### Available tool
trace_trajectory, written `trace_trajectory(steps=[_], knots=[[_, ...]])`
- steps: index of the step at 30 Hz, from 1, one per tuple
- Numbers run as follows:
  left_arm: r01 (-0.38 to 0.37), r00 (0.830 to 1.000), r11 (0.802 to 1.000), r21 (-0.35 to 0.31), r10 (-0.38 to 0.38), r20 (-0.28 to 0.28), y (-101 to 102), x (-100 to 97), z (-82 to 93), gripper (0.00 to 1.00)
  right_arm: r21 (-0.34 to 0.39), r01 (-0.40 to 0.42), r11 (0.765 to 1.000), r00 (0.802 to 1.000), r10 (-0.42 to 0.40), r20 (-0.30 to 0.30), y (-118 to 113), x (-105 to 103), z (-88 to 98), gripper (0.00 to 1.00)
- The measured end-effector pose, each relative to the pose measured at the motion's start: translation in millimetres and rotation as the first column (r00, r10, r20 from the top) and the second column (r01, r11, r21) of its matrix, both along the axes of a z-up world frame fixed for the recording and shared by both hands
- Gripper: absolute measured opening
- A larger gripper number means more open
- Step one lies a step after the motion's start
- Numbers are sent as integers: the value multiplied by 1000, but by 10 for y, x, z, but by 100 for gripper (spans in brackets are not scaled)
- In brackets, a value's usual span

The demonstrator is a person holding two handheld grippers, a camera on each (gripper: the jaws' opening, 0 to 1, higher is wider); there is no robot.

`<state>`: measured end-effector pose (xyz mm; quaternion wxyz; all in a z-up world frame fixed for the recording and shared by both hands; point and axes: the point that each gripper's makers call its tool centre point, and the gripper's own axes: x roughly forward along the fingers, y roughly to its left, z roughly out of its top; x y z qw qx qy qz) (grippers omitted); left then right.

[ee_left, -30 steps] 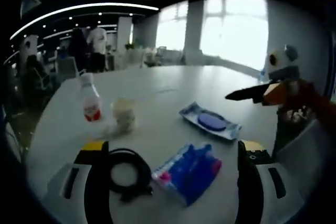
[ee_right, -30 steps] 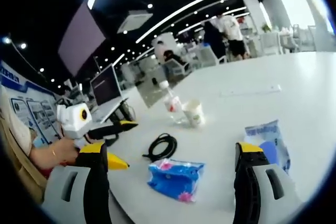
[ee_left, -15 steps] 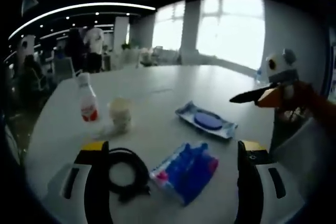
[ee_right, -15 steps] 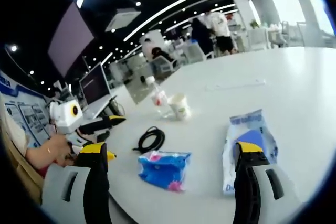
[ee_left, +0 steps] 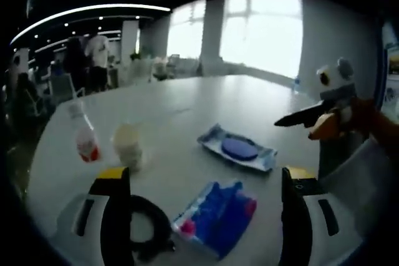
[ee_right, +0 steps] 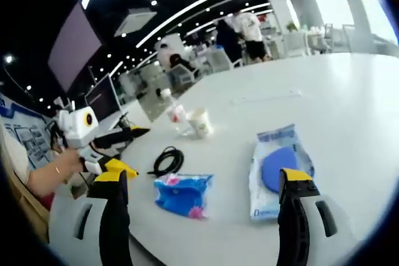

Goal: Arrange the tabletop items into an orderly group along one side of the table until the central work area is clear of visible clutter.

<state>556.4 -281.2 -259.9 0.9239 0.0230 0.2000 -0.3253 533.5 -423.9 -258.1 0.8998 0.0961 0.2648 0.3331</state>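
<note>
The items, five of them, lie scattered over the white surface (ee_right: 349,91) rather than grouped: a small bottle (ee_right: 172,111) and a paper cup (ee_right: 200,121) stand just beside each other toward the far side, a black coiled cable (ee_right: 166,161) lies nearer, a blue tissue pack (ee_right: 182,194) sits close to it, and a pale wipes packet (ee_right: 276,167) with a blue oval lies apart on the other side. The left gripper (ee_left: 202,216) hangs above the cable and tissue pack with its jaws spread and nothing between them; the right gripper (ee_right: 202,216) is likewise spread wide and empty, hovering near the wipes packet. By my reckoning the tidying has barely begun: nothing is lined up along an edge yet, and every item is left to move.
</note>
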Motion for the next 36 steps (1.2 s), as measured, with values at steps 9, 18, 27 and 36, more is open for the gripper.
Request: trace_trajectory(steps=[9,18,27,36], knots=[[42,999,999,-10,-42,7,-247,228,24,96,-33,73,997,997,-74,-24,-215,20,-66,99],[93,996,995,-18,-94,-10,-519,422,-69,95,-40,197,980,977,-200,-68,-465,124,-213,99],[140,989,989,-40,-142,-36,-787,582,-271,95,-63,271,960,953,-277,-121,-618,170,-408,99],[125,989,991,-42,-128,-68,-925,852,-467,90,-104,321,941,920,-336,-203,-768,173,-684,94]])
